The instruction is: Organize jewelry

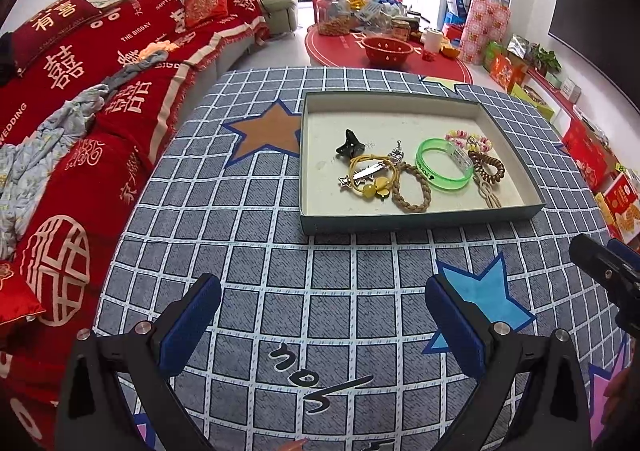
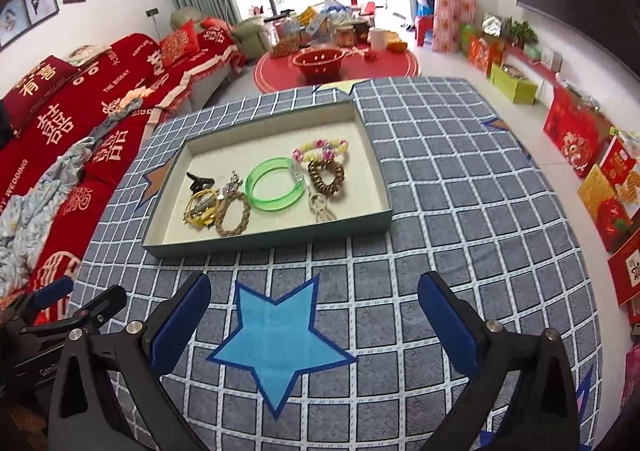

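A shallow teal tray (image 1: 420, 217) (image 2: 276, 237) with a cream floor sits on the checked tablecloth. Inside lie a green bangle (image 1: 444, 165) (image 2: 275, 189), a braided brown cord bracelet (image 1: 410, 187) (image 2: 233, 213), a yellow hair tie with a metal clip (image 1: 370, 173) (image 2: 202, 205), a black claw clip (image 1: 350, 143) (image 2: 199, 181), a brown spiral tie (image 1: 486, 167) (image 2: 326, 175) and a pink-yellow bead bracelet (image 1: 466, 139) (image 2: 320, 147). My left gripper (image 1: 322, 321) hovers open in front of the tray, empty. Likewise open and empty, my right gripper (image 2: 314, 321) hangs over a blue star print.
The tablecloth (image 1: 280, 271) (image 2: 460, 211) covers a rounded table. A red-covered sofa (image 1: 80, 111) (image 2: 60, 123) runs along the left. Behind stands a red round table (image 1: 400, 55) with jars and a red colander. Gift boxes (image 2: 592, 155) line the right wall.
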A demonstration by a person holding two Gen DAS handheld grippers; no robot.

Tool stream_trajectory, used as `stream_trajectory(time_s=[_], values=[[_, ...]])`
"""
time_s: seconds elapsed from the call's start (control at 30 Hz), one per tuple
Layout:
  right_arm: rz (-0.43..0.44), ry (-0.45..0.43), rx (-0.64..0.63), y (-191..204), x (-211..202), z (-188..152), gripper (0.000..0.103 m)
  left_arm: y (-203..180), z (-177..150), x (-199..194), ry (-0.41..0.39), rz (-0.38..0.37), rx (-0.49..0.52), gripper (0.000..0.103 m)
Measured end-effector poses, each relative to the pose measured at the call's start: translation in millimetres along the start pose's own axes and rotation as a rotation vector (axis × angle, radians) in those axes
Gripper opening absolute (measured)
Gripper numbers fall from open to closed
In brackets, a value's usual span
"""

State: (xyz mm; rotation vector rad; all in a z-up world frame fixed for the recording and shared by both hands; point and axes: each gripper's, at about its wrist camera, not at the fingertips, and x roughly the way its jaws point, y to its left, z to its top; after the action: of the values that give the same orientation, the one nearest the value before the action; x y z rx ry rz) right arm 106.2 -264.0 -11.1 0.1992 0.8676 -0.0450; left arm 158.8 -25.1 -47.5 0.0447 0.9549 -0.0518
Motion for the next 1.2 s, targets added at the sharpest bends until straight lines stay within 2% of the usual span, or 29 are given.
stream_trajectory(time_s=[0.23,0.4,0.77,1.2], values=[[-0.068,-0.090,-0.071,6.7,-6.6,-8.6,0.103,-3.5,-6.0,0.8,-0.048,0.026,-0.002,0.103],[-0.080,-0.132,-0.131,11.5,-6.6,-14.7,0.103,-8.0,-11.4,2.2,-0.063,0.041,0.015,0.103],[-0.083,-0.167,-0.117,9.1,-7.9,-15.8,0.103,-9.1,-14.4,3.6,-0.066,0.027,-0.001,0.103],[-0.084,-0.168,-0.120,10.3,-9.0,-16.2,0.103,-10.5,-13.9,6.6,-0.056,0.013,-0.004,0.103]])
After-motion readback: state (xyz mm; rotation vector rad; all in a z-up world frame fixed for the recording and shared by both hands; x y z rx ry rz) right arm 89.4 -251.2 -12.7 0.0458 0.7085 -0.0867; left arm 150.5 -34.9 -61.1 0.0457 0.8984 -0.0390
